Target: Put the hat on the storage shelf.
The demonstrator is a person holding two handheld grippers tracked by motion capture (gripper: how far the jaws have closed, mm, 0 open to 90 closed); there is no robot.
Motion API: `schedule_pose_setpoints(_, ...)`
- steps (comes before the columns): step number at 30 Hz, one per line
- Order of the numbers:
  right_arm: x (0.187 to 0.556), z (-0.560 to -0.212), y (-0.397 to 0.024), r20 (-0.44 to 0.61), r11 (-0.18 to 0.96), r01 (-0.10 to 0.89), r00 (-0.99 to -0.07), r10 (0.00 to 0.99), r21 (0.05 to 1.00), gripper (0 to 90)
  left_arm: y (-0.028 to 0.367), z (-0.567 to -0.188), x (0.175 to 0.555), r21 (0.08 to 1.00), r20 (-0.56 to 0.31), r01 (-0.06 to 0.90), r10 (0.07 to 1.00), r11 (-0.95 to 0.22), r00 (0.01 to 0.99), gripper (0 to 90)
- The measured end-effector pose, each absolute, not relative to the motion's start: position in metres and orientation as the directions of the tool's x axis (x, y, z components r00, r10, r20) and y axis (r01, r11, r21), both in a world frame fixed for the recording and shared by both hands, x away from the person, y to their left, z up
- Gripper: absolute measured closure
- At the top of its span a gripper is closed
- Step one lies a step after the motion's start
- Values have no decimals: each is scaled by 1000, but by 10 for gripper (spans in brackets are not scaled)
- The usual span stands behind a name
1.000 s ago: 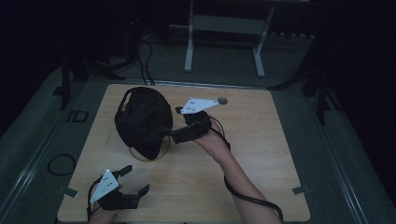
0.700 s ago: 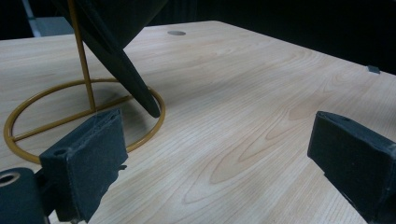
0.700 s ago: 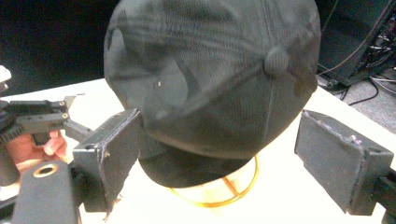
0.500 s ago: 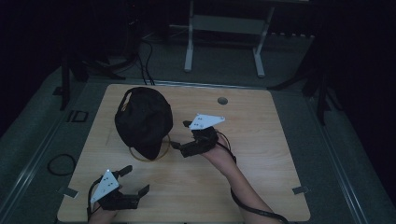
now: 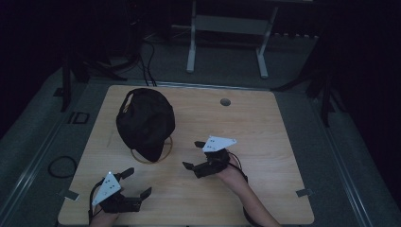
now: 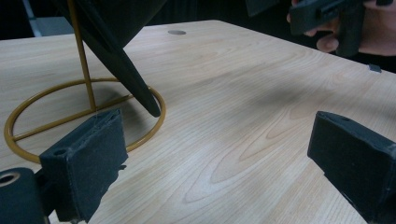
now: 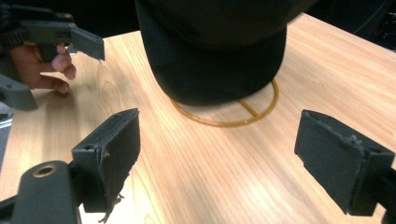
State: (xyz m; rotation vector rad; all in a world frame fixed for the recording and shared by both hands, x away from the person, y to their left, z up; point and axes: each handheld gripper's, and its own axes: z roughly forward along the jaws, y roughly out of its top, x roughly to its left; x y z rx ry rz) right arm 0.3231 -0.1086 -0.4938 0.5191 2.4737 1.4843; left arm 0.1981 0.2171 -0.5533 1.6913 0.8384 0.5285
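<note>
Wooden table (image 5: 265, 123), no readable writing or labels anywhere on it. Black cap (image 5: 144, 120) sits on a gold wire stand (image 5: 163, 150) toward the table's far left; the stand's ring base lies flat on the wood, brim hanging over the ring's near edge. Small round hole (image 5: 225, 101) in the table, well right of the cap. Right gripper (image 5: 194, 155) is near the cap's right side, jaws spread wide, holding nothing, aimed at the cap. Left gripper (image 5: 137, 182) is nearer than the cap at the table's front edge, jaws also wide apart, empty.
</note>
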Motion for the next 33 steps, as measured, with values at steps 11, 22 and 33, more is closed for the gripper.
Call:
schedule_pose_setpoints(11,316,-524,-125,-15,483,200,-914,405,853,141,217,-554,198,956,-74,263,759,-130,647,49)
schedule_pose_setpoints(22,309,-535,-143,-29,503,214,-901,432,837,140,217,-554,199,954,-75,268,760,-133,645,48)
schedule_pose_setpoints(33,302,-546,-165,-26,518,241,-890,455,821,141,217,-556,199,952,-75,272,761,-136,644,48)
